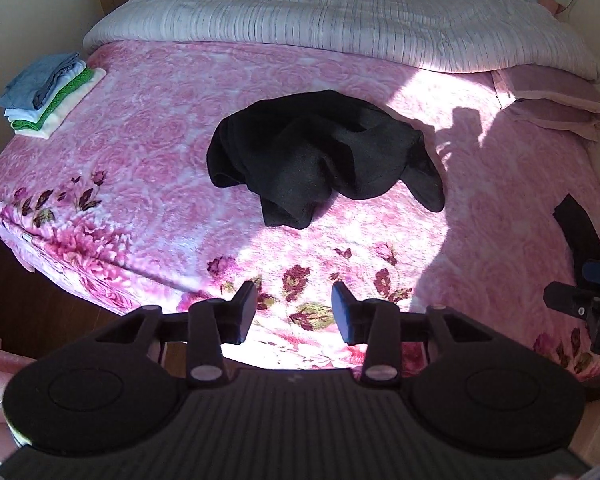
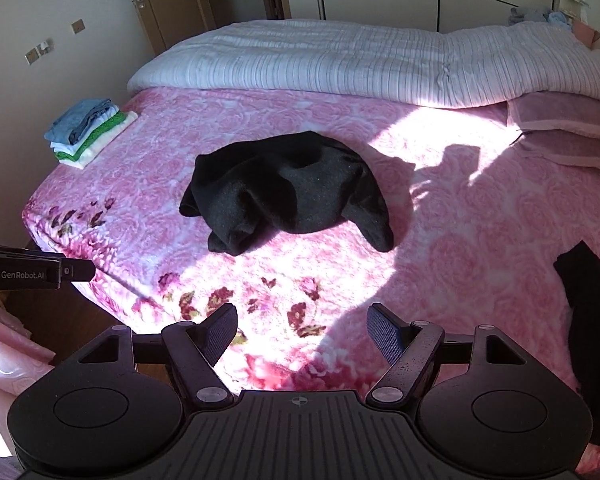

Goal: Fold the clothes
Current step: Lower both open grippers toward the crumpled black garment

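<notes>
step: I reach for crumpled black garment (image 1: 320, 156) on bed (image 1: 148, 148) | left tongs (image 1: 295, 312), right tongs (image 2: 302, 332) both parted, empty | I'd pinch two hem corners, spread flat

A crumpled black garment (image 1: 320, 156) lay bunched at frame centre. A neat folded stack of clothes (image 1: 50, 94), blue, white and green, sat upper left.

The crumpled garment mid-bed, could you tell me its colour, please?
Plain black garment, clearest in the right wrist view.

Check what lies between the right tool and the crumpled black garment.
Only bare pink floral blanket separates the right tool from the black garment, per the right wrist view.
</notes>
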